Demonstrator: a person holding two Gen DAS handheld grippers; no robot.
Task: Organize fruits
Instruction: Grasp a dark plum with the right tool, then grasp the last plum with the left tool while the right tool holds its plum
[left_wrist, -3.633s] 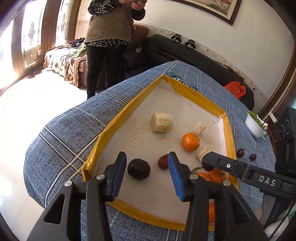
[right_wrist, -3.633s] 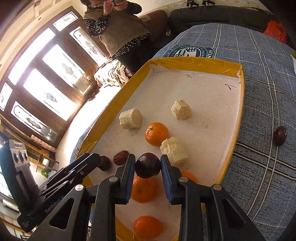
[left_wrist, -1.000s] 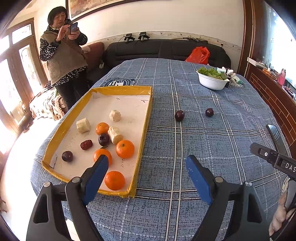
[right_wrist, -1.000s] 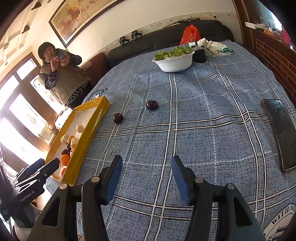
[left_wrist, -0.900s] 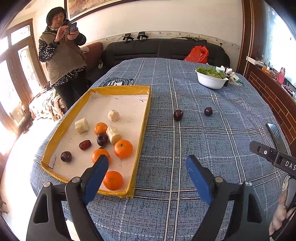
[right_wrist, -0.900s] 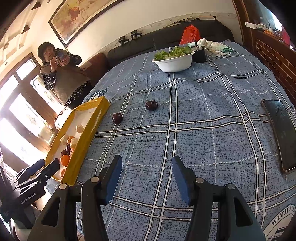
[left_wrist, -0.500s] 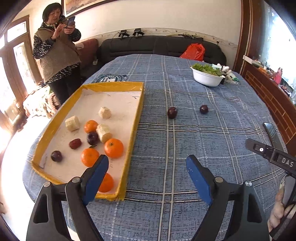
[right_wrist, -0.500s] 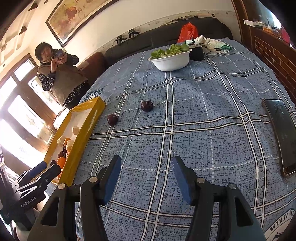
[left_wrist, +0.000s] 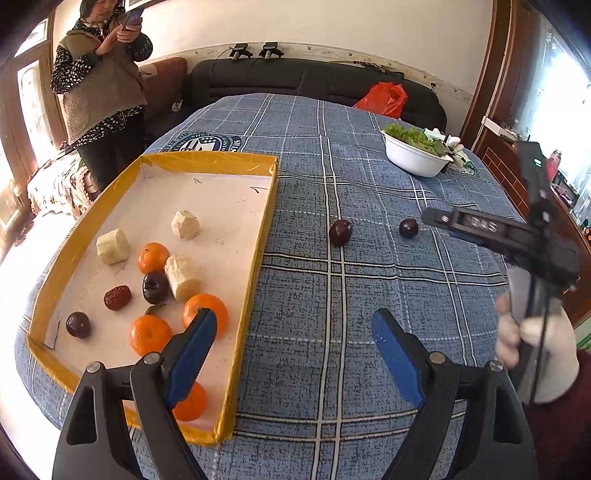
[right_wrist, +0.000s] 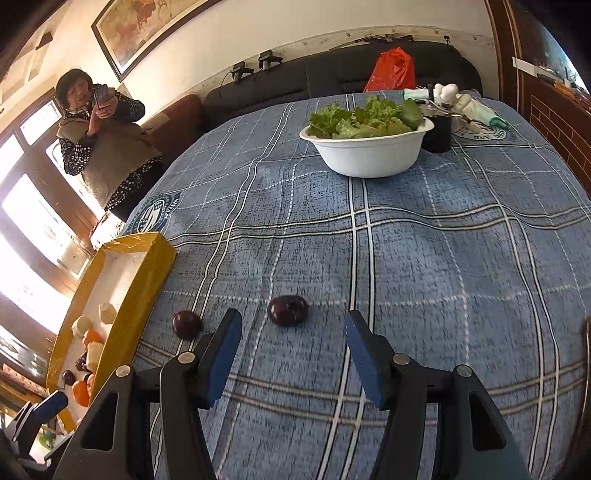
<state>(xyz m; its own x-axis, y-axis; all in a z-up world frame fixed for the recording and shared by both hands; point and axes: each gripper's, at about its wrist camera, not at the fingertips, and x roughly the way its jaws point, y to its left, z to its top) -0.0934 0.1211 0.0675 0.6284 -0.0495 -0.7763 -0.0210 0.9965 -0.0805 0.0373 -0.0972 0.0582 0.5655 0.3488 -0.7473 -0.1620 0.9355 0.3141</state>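
Two dark plums (right_wrist: 287, 310) (right_wrist: 187, 324) lie on tabletop (right_wrist: 424, 258) outside yellow tray (left_wrist: 255, 266) — not yet sorted. Right gripper (right_wrist: 291, 341) empty, spread, lined on plum farther from tray. Left gripper (left_wrist: 293, 338) empty, spread beside tray. Next: lower, close on plum — carry to tray.

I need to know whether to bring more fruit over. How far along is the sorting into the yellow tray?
Mostly done: the yellow tray already holds oranges, pale chunks and dark fruits. Nothing is in hand: the left tongs and right tongs are both open and empty. Left to do: two dark plums on the tablecloth, the nearer plum just ahead of the right tongs, the other plum closer to the tray.
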